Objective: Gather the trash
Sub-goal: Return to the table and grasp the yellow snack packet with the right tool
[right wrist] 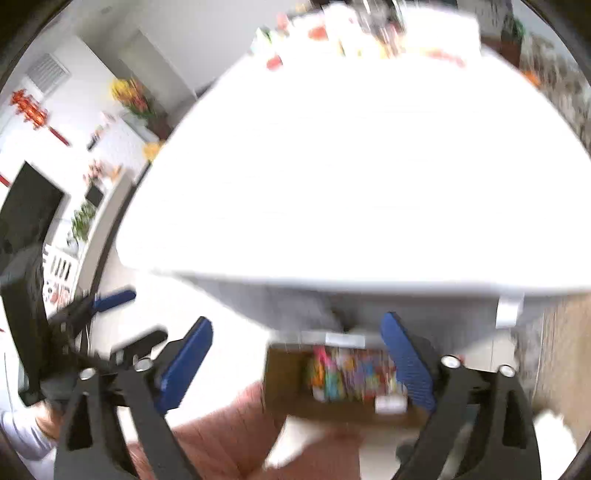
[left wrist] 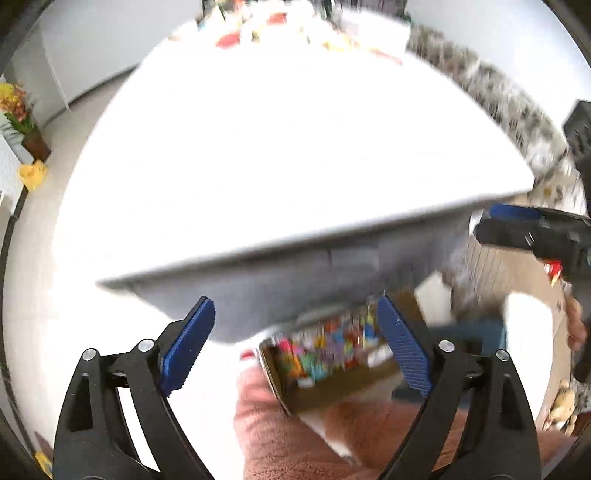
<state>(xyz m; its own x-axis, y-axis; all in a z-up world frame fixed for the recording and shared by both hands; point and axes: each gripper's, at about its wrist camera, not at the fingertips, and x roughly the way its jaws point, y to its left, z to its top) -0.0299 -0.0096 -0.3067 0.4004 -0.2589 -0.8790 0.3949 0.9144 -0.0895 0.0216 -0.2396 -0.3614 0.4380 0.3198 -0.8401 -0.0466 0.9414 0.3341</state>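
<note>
A cardboard box (left wrist: 332,380) holding colourful wrappers (left wrist: 332,347) sits below the near edge of a white table (left wrist: 280,155). My left gripper (left wrist: 295,347) is open and empty above the box. My right gripper (right wrist: 299,363) is open and empty above the same box (right wrist: 291,384) and its wrappers (right wrist: 354,373). The right gripper also shows at the right of the left wrist view (left wrist: 532,229); the left one shows at the left of the right wrist view (right wrist: 110,306). Both views are blurred. Small colourful items (left wrist: 273,26) lie at the table's far end.
The person's pink-clad legs (left wrist: 288,435) are beside the box. A patterned rug (left wrist: 491,92) lies right of the table. A shelf with flowers (right wrist: 129,96) and a dark screen (right wrist: 29,214) stand along the left wall.
</note>
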